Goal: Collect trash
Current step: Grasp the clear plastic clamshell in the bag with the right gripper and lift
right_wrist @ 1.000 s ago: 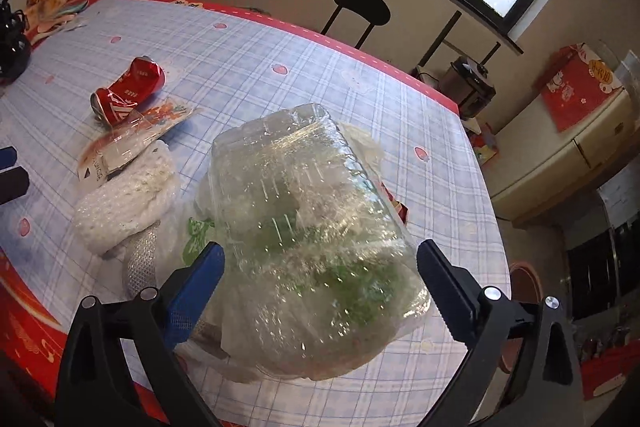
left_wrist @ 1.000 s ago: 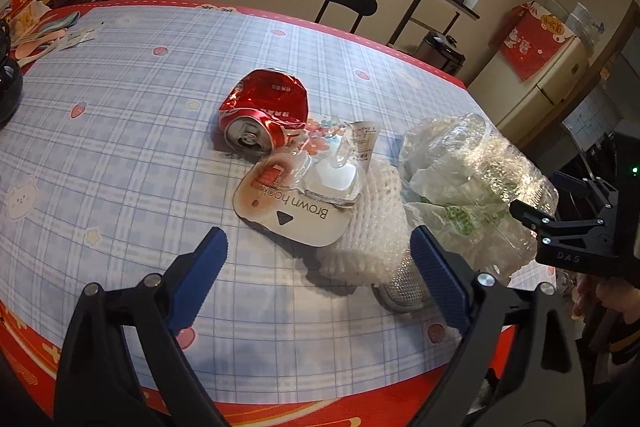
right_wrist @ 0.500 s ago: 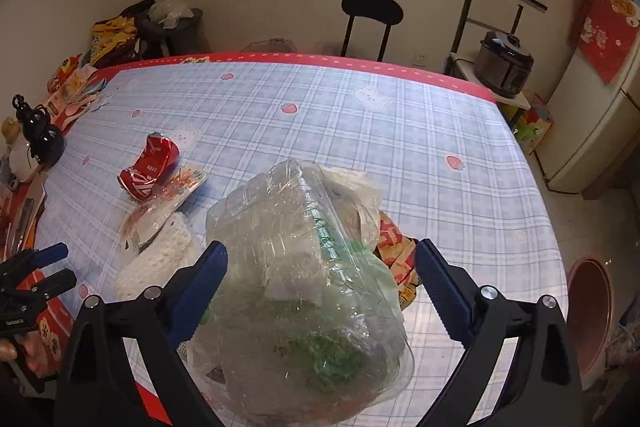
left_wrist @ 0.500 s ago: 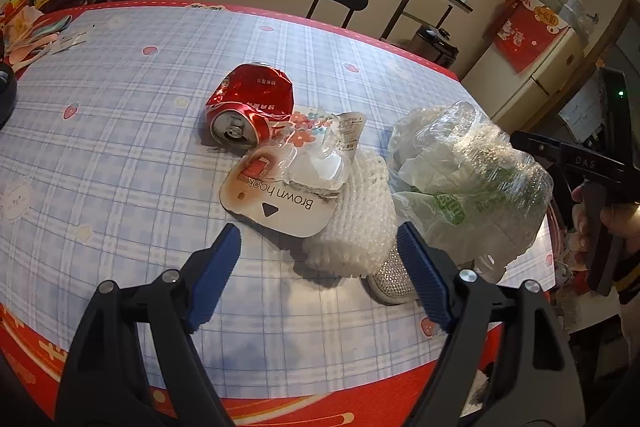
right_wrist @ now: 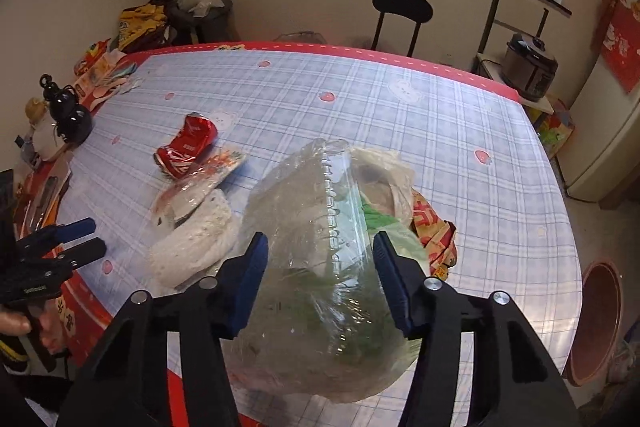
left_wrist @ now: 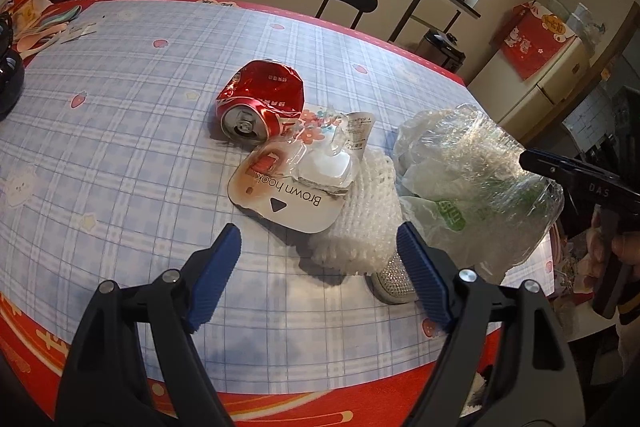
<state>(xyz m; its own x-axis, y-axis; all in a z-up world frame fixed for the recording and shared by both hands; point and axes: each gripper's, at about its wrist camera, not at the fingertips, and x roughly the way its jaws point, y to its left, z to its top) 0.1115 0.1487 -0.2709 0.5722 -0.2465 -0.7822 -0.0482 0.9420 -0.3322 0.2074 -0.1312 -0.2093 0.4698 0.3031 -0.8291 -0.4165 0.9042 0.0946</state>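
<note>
Left wrist view: the left gripper (left_wrist: 318, 269) hovers spread and empty, the crushed red can (left_wrist: 260, 105) and hook packaging (left_wrist: 292, 187) lying ahead of its fingertips.

Right wrist view: the right gripper (right_wrist: 320, 277) has just been closing, and its pads now pinch the crumpled clear plastic container (right_wrist: 320, 259). This looks like the grasping step; next comes lifting it clear without it slipping.

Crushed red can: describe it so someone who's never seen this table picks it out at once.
On the blue plaid tablecloth with the red border, a cluster of trash sits near the front edge. The crushed red can lies on its side at the far left end of that cluster, touching the "Brown hook" blister card. It is the only metal item there: shiny red, dented, silver top with pull-tab facing the left wrist camera.
</note>
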